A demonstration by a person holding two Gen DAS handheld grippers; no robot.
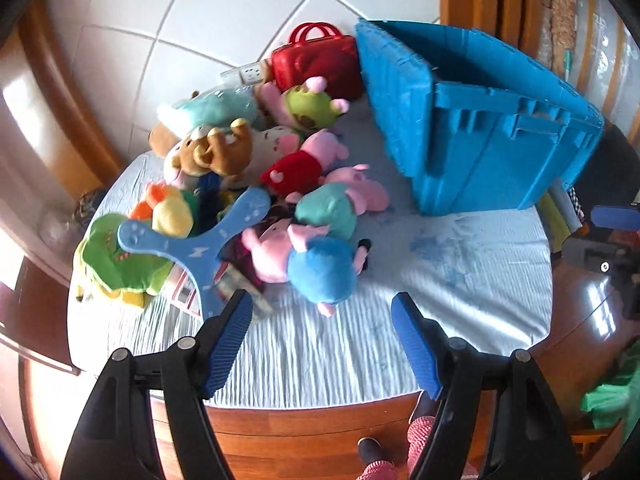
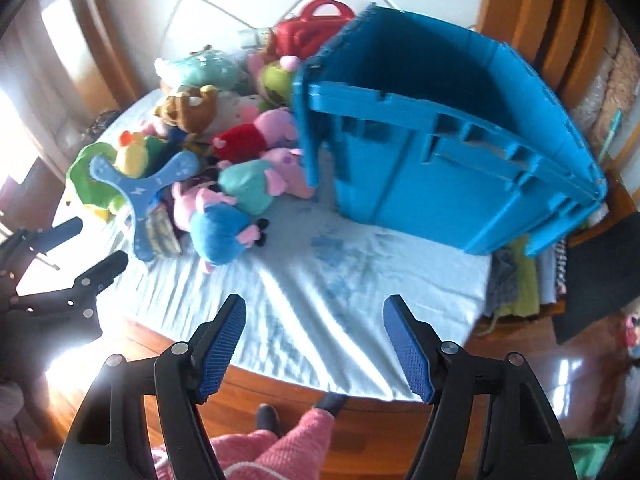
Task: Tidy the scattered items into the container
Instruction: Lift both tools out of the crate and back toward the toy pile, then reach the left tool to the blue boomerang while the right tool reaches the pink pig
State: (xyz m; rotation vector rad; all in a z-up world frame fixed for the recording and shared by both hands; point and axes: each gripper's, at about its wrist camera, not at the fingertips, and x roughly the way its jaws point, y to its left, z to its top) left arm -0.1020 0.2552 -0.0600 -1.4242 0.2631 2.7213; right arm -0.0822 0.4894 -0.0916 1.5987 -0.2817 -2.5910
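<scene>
Toys everywhere on this one: a heap of plush animals sits on the pale blue wrinkled cloth (image 1: pixel 460 280) covering a wooden table, all bunched to the left. Nearest the edge is a pink pig plush in a blue dress (image 1: pixel 320 268), with a pig in a teal top (image 1: pixel 332 208) and one in a red dress (image 1: pixel 296 172) behind it. A light blue plastic three-armed boomerang (image 1: pixel 192 240) lies across the pile, next to a green and yellow plush (image 1: pixel 116 260). Brown bear plush (image 1: pixel 216 148) is further back, and a shiny red toy handbag (image 1: pixel 316 60) sits at the far end, right beside the bin.

The big blue plastic storage crate (image 1: pixel 480 128) stands on the right side of the cloth, lid flap hanging open, just beside the pigs.

Both grippers hover over the near table edge with nothing between their blue pads: left gripper (image 1: pixel 322 344) jaws spread wide, right gripper (image 2: pixel 314 344) also wide apart.
</scene>
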